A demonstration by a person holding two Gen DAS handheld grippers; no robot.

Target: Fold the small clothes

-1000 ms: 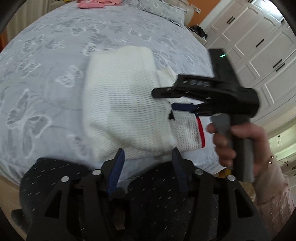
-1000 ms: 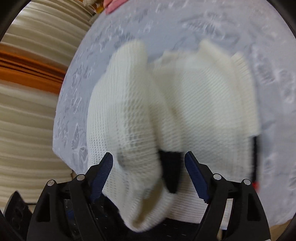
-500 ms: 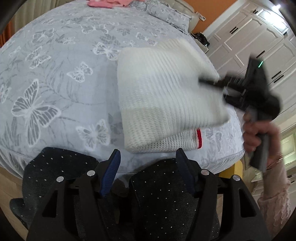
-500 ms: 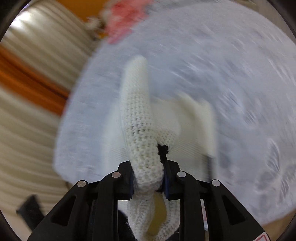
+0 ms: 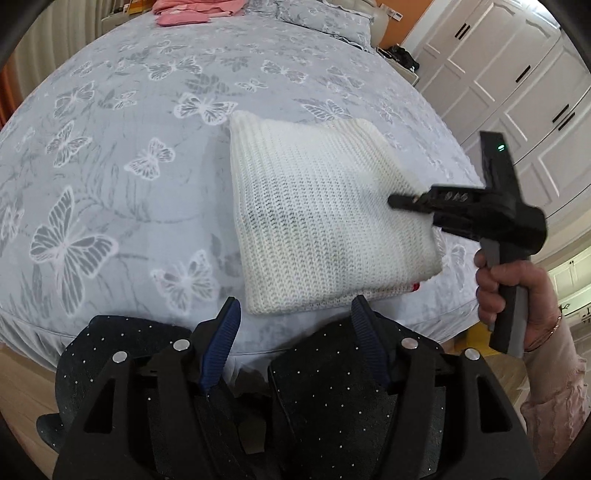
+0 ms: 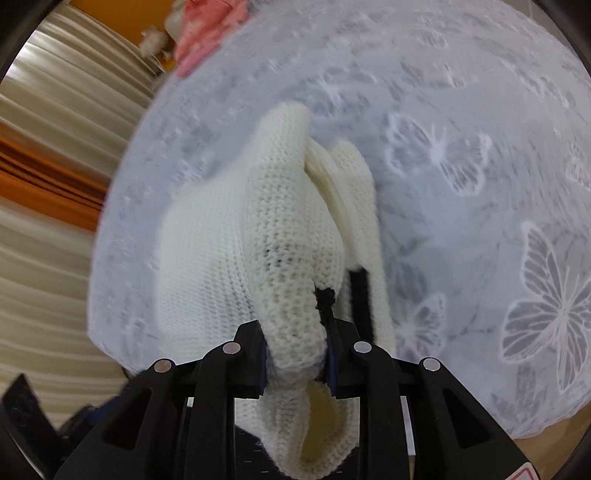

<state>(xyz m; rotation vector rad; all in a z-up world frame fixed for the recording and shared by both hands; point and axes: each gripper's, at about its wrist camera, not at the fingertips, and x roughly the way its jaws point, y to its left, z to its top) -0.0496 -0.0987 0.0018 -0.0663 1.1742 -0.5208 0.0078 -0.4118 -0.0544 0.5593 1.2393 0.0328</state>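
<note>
A cream knitted sweater (image 5: 317, 225) lies folded into a rectangle on the grey butterfly bedspread (image 5: 110, 155), near the bed's front right edge. A red stripe peeks out at its lower right corner. My left gripper (image 5: 295, 325) is open and empty, just in front of the sweater's near edge. My right gripper (image 6: 297, 354) is shut on the sweater's right edge (image 6: 284, 266) and holds that fold lifted; it shows from the side in the left wrist view (image 5: 461, 214).
A pink garment (image 5: 192, 9) lies at the far end of the bed, also in the right wrist view (image 6: 207, 29). White wardrobe doors (image 5: 524, 85) stand to the right. Pale curtains (image 6: 55, 192) hang left. Dark dotted fabric (image 5: 325, 376) lies under my left gripper.
My right gripper closed on the sweater's edge and carried it across, folding the sweater into a neat rectangle. My left gripper stayed open and pulled back a little.
</note>
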